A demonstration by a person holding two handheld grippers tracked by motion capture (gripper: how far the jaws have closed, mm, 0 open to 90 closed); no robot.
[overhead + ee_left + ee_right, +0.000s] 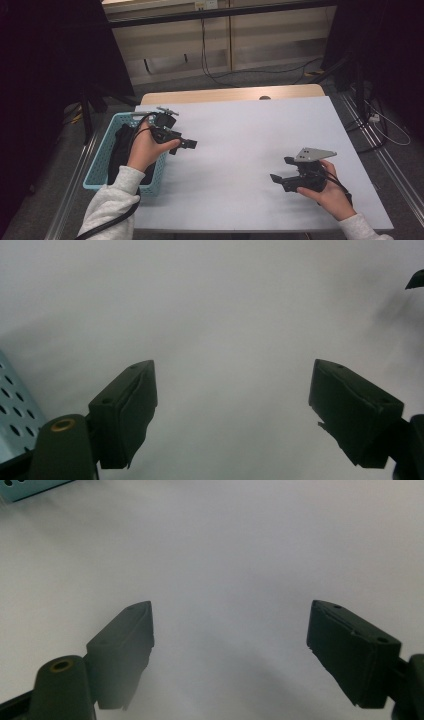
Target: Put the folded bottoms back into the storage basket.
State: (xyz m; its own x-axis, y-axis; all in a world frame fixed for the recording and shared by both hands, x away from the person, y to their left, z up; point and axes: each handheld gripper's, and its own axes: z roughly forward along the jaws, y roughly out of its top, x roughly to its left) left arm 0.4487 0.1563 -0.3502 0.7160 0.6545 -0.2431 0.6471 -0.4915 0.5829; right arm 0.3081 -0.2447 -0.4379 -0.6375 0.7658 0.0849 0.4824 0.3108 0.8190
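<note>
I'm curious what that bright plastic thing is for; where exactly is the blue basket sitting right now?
In the high view the blue basket sits at the table's left edge, right beside the left gripper, with something dark inside it.

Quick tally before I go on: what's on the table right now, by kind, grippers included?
Grippers: 2, the left gripper and the right gripper, both open and holding nothing.
Baskets: 1, a light blue basket at the table's left edge.
Dark items in the basket: 1, a black bundle.
Total: 4.
</note>
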